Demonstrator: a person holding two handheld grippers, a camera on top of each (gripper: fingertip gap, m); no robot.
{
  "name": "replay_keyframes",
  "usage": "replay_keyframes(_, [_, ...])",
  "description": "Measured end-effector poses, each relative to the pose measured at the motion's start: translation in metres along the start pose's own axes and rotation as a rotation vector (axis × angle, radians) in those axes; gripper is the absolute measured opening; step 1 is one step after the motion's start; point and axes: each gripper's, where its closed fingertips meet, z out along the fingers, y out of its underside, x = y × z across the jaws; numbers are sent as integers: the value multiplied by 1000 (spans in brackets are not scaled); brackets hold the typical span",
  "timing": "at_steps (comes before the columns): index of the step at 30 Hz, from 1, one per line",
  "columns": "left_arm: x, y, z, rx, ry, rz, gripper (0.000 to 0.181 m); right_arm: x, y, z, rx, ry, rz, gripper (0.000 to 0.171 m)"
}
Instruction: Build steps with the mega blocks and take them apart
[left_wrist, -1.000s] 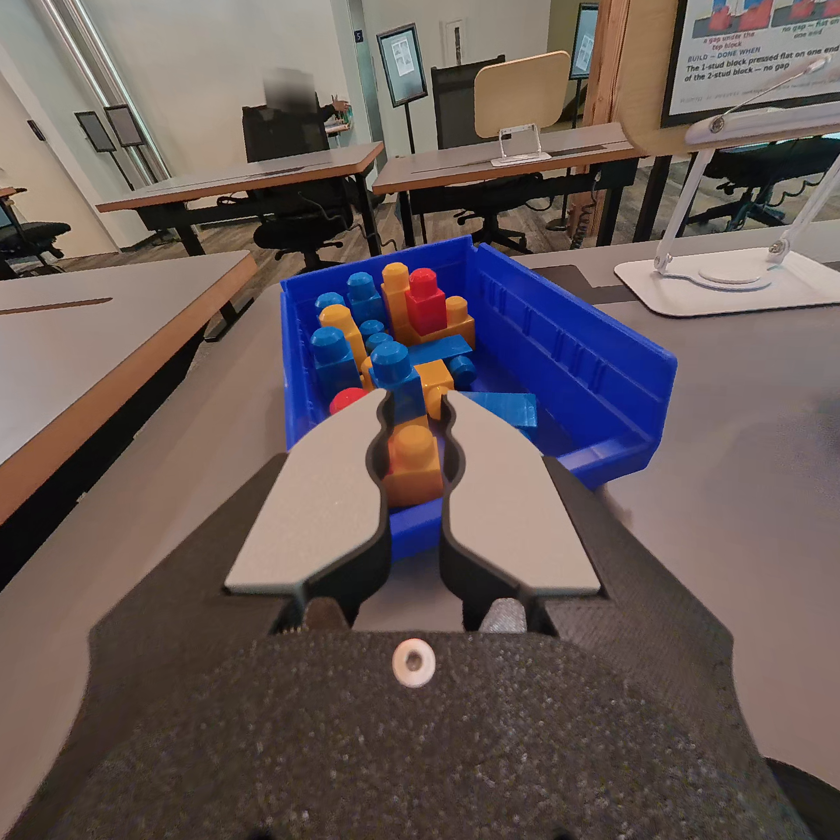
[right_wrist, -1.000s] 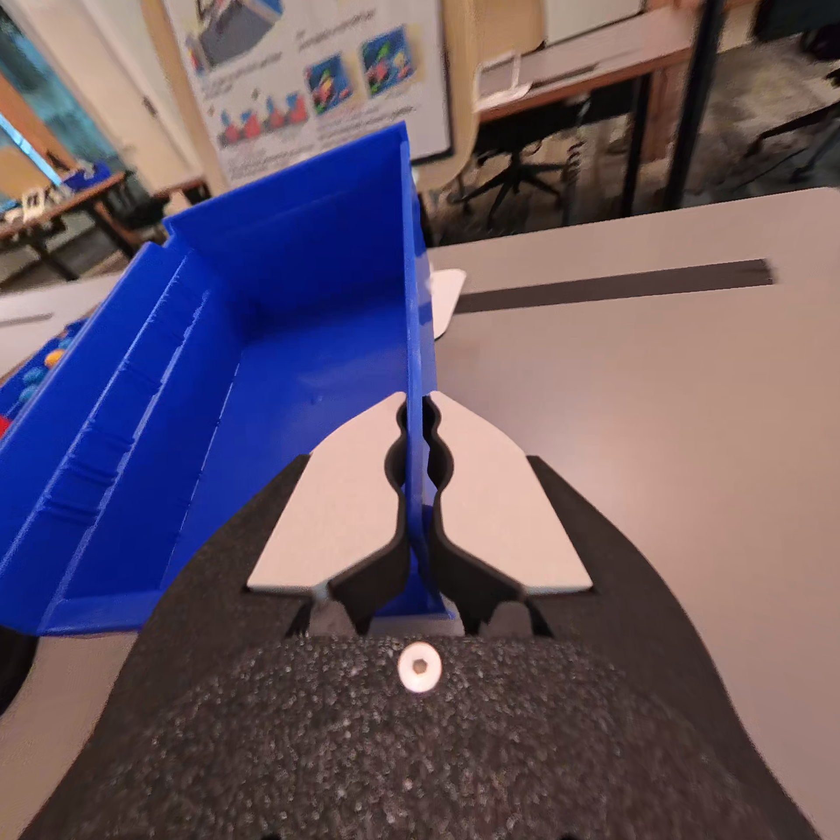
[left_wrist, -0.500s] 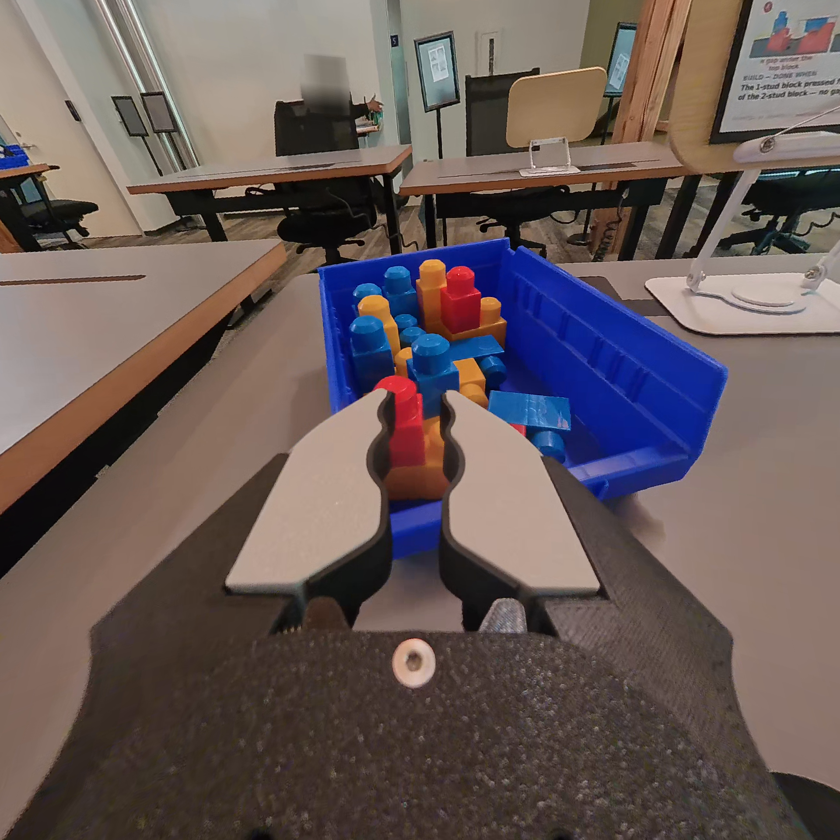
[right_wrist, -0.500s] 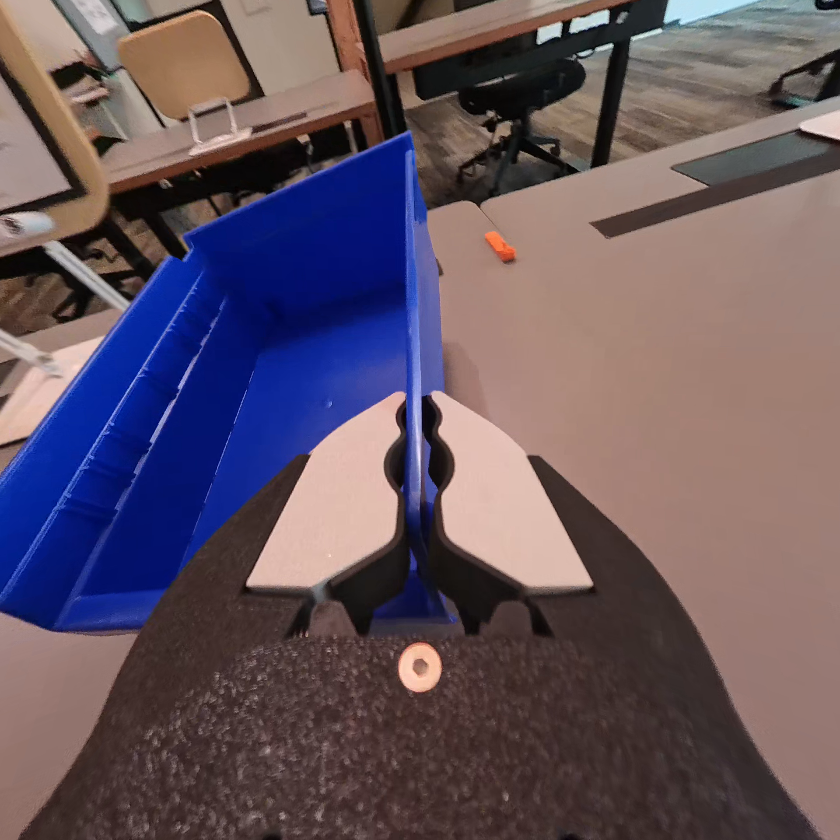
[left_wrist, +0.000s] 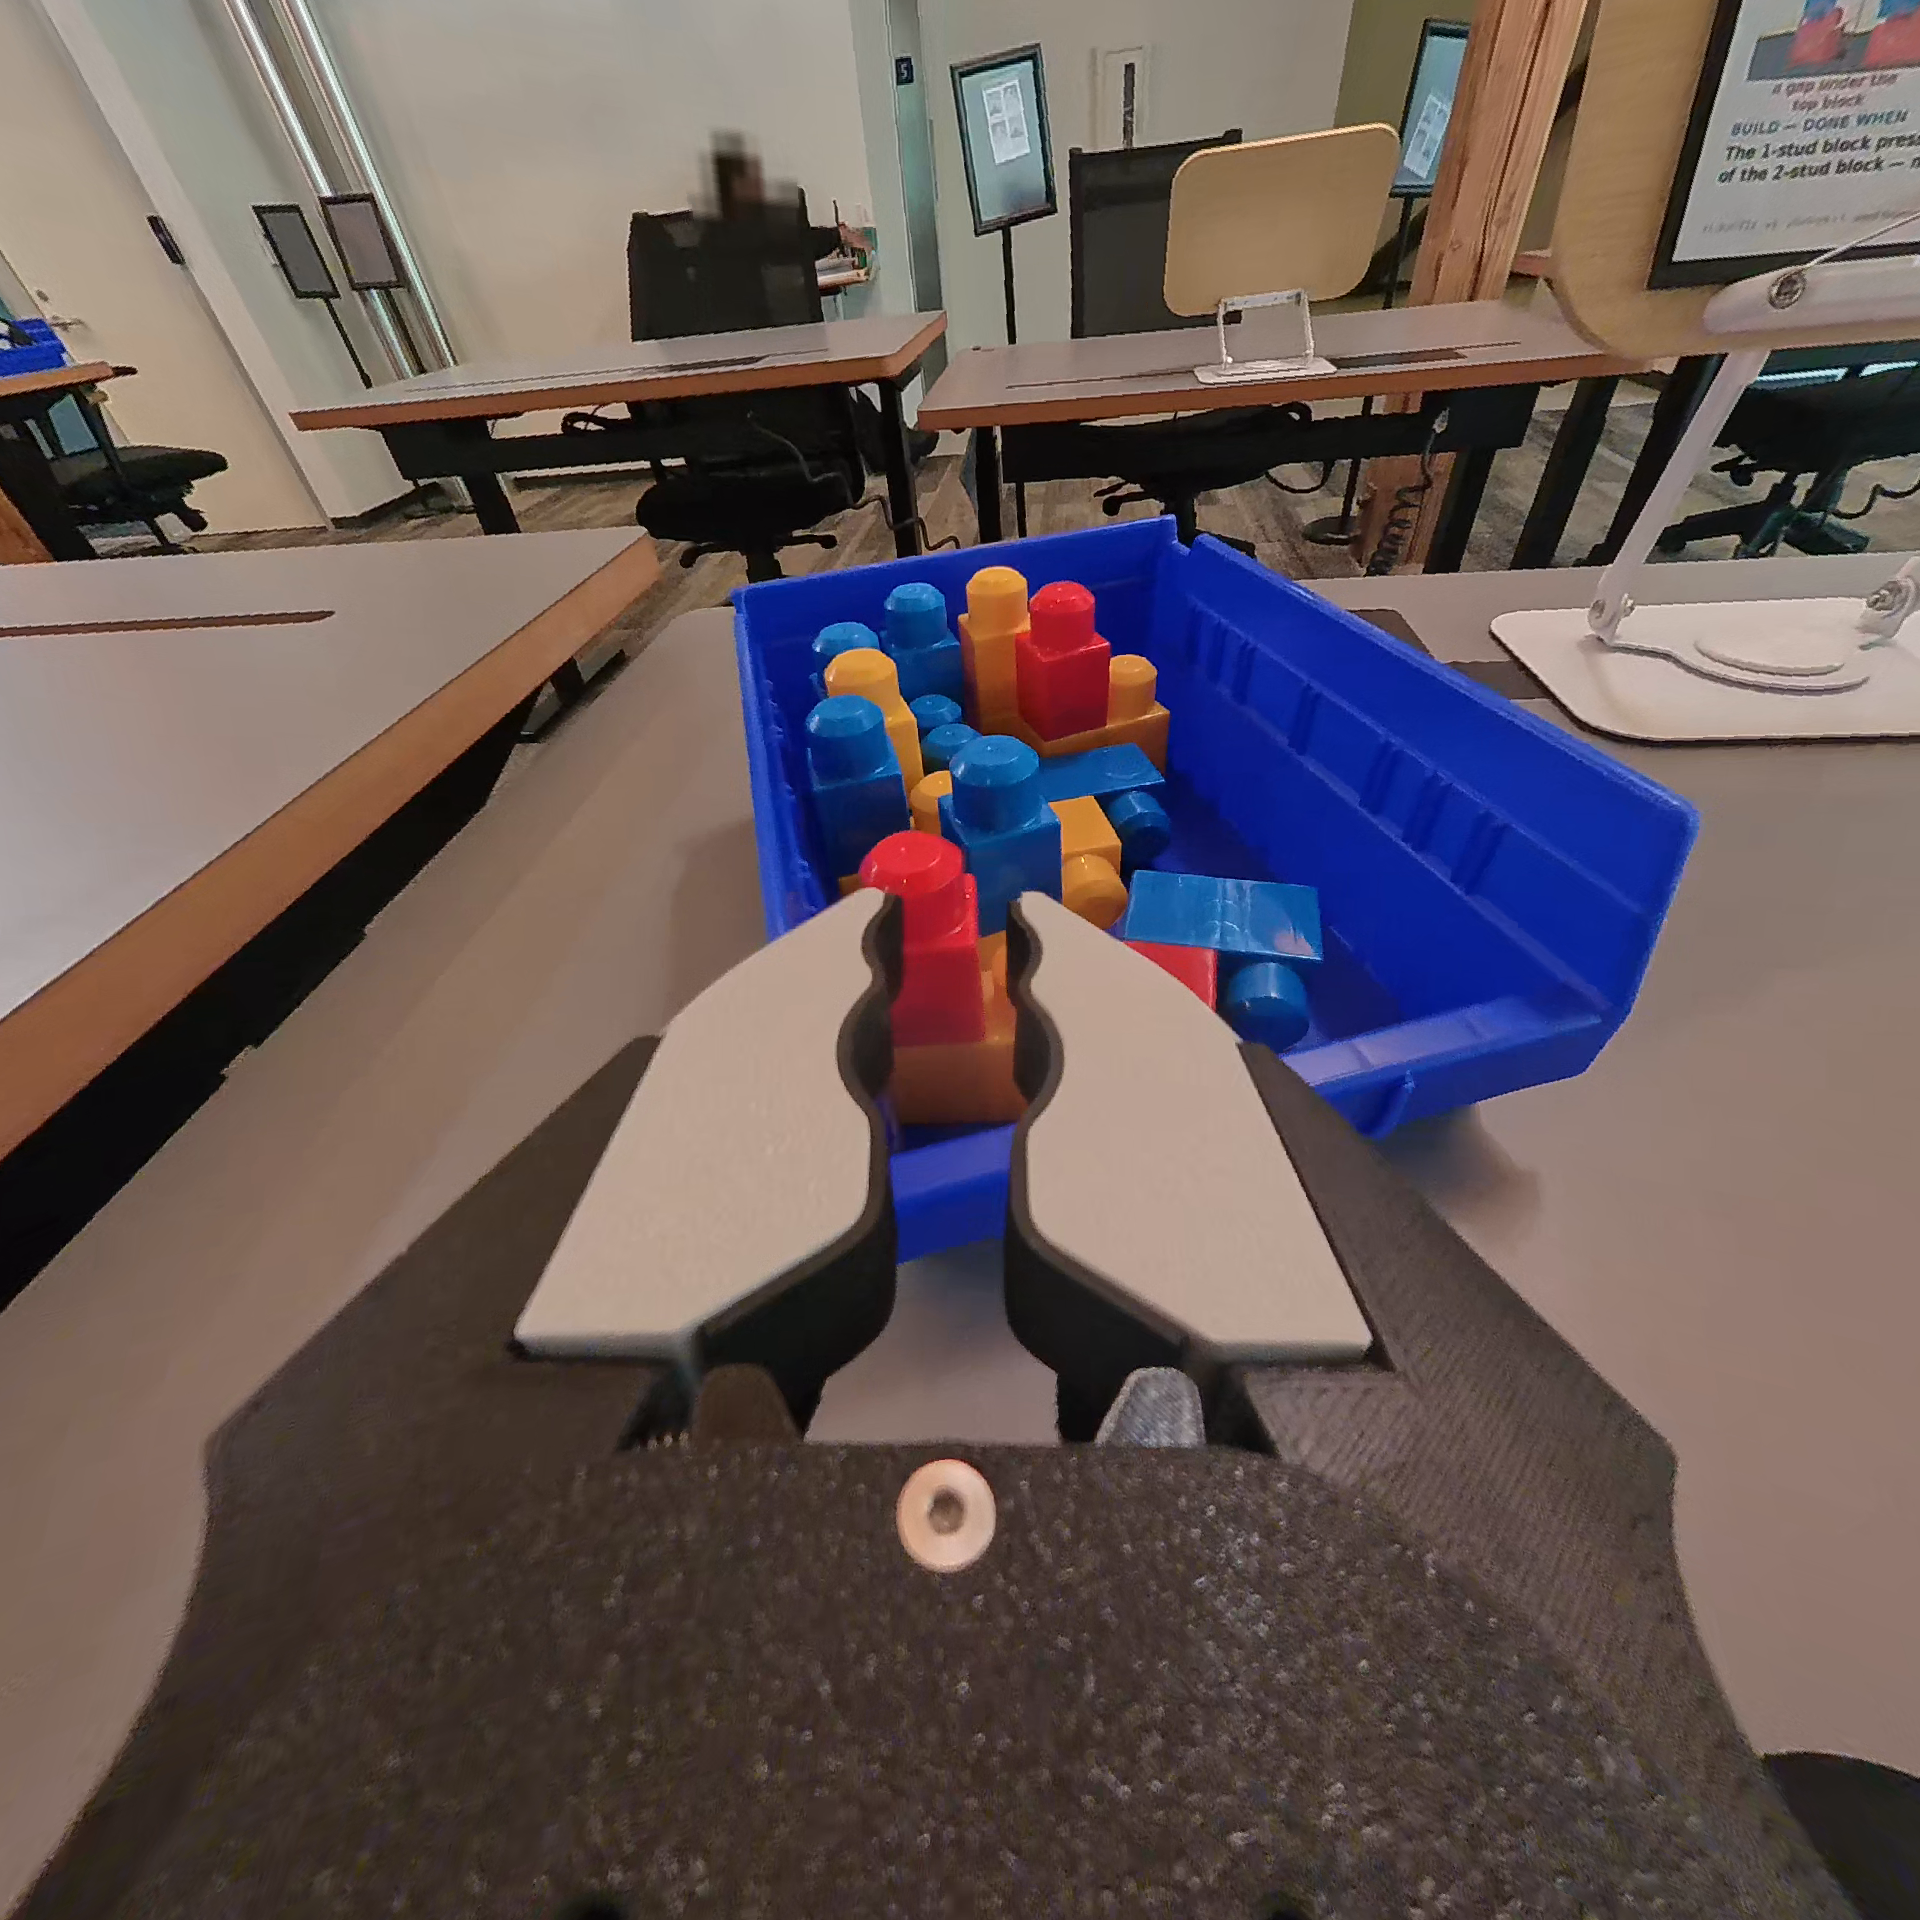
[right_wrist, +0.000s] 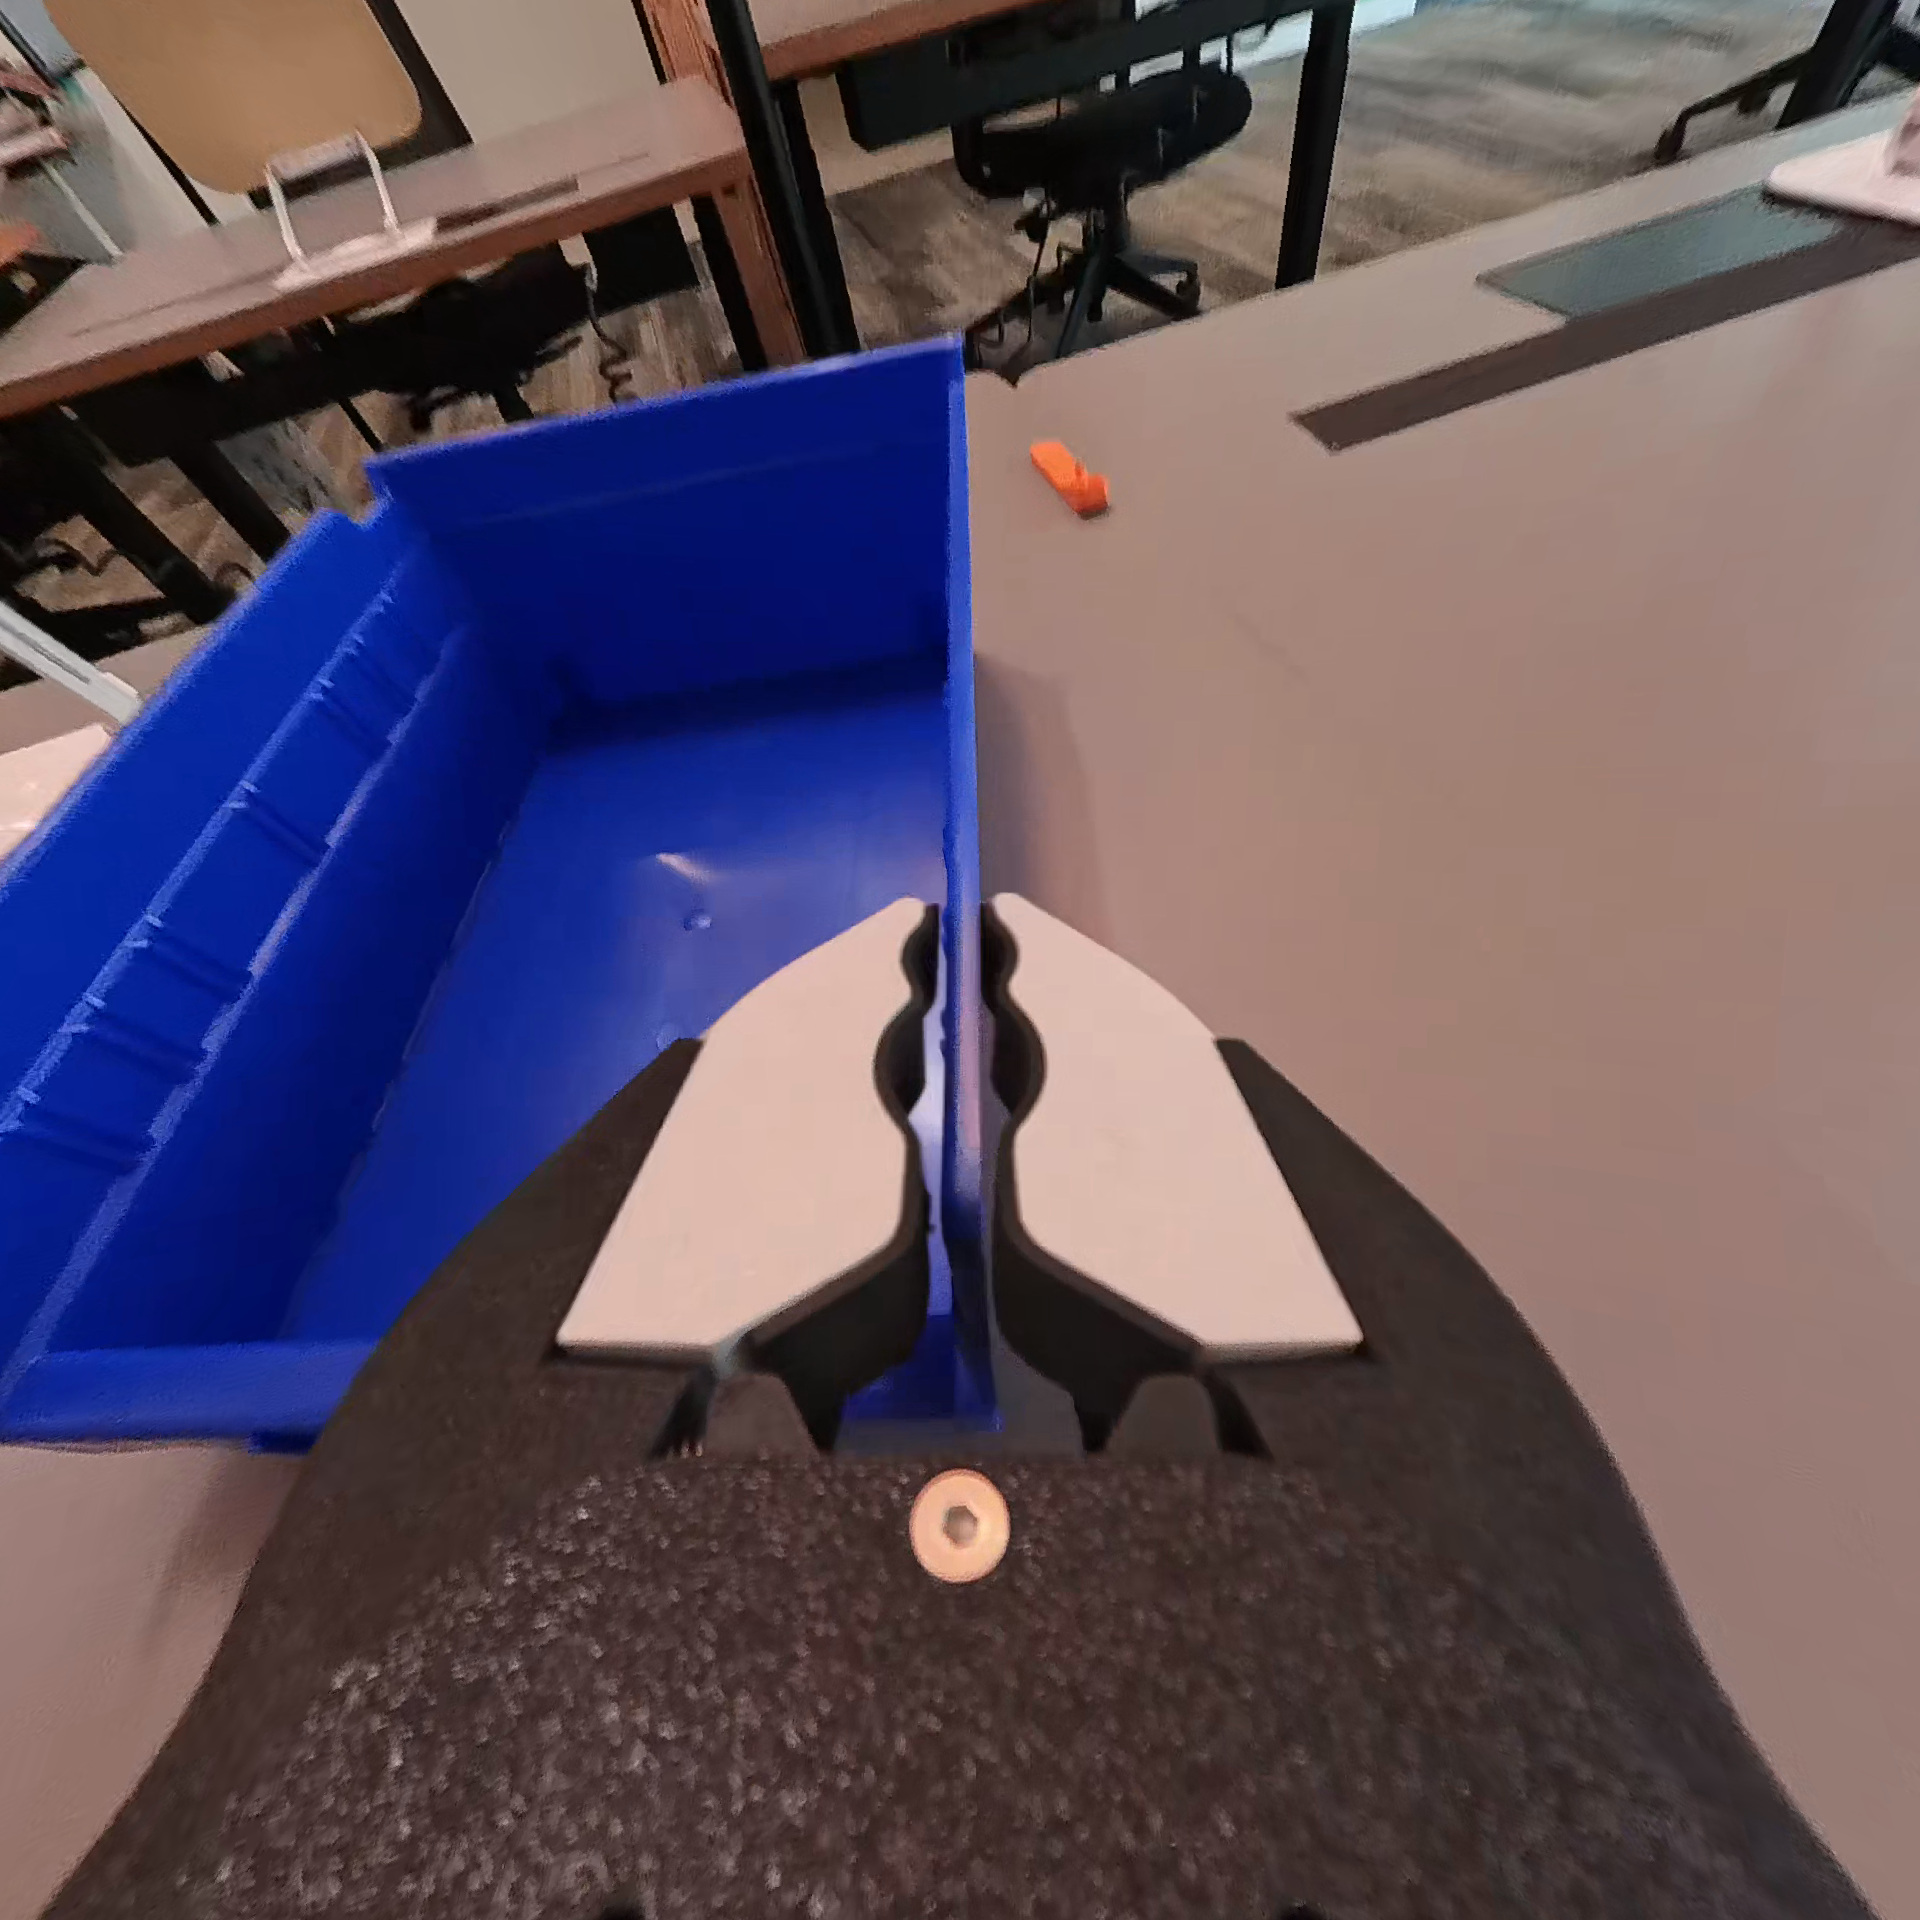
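The mega blocks (left_wrist: 987, 748) lie in a loose heap of red, orange and blue pieces inside a blue bin (left_wrist: 1455, 831) on the grey table (left_wrist: 520, 1039). They appear to be hollow moulded plastic: light, rigid, smooth-sided, likely to slip under a glancing grip. Best purchase is judged to be across the flat side walls, below the round stud.

The left gripper (left_wrist: 945, 935) has its jaws narrowed around a red single-stud block (left_wrist: 935, 935) seated on an orange block (left_wrist: 951, 1075) at the near end of the bin. Whether the pads actually bear on the red block cannot be told from this angle; a slim gap may remain.

The right gripper (right_wrist: 961, 935) is clamped on the thin right side wall of a second blue bin (right_wrist: 623, 935), which holds no blocks in the part visible. The wall is thin and probably flexes somewhat.

The tabletop is matt, flat and firm. A small orange object (right_wrist: 1070, 480) lies well apart on it. A white lamp base (left_wrist: 1714, 675) stands beyond the first bin. Behind are further desks (left_wrist: 675, 364), office chairs and a seated person (left_wrist: 748, 239).
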Motion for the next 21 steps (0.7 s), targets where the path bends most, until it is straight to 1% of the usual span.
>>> replay_keyframes(4, [-6, 0, -2, 9, -19, -2, 19, -7, -24, -15, 87, 7, -45, 20])
replay_keyframes(7, [-15, -2, -4, 26, -54, -2, 21, -25, -45, -32, 170, -15, -94, 27])
replay_keyframes(10, [-33, -5, -7, 52, -125, 4, 31, -58, -58, -49, 243, -78, -167, 29])
replay_keyframes(12, [-45, -1, -6, 30, -147, -5, 38, -82, -54, -55, 245, -120, -226, 31])
replay_keyframes(13, [-49, 5, -3, -5, -145, -10, 42, -88, -49, -55, 229, -112, -259, 33])
replay_keyframes(15, [-58, 17, 3, -66, -150, -12, 47, -83, -43, -55, 204, -41, -300, 36])
replay_keyframes(16, [-59, 24, 6, -97, -137, -12, 52, -73, -40, -55, 190, 1, -306, 40])
replay_keyframes(18, [-58, 26, 8, -99, -95, -53, 53, -47, -30, -50, 127, 73, -290, 48])
replay_keyframes(20, [-58, 26, 8, -104, -73, -68, 53, -21, -7, -39, 2, 118, -257, 68])
replay_keyframes(21, [-57, 27, 9, -110, -66, -67, 53, -15, 6, -33, -60, 110, -234, 72])
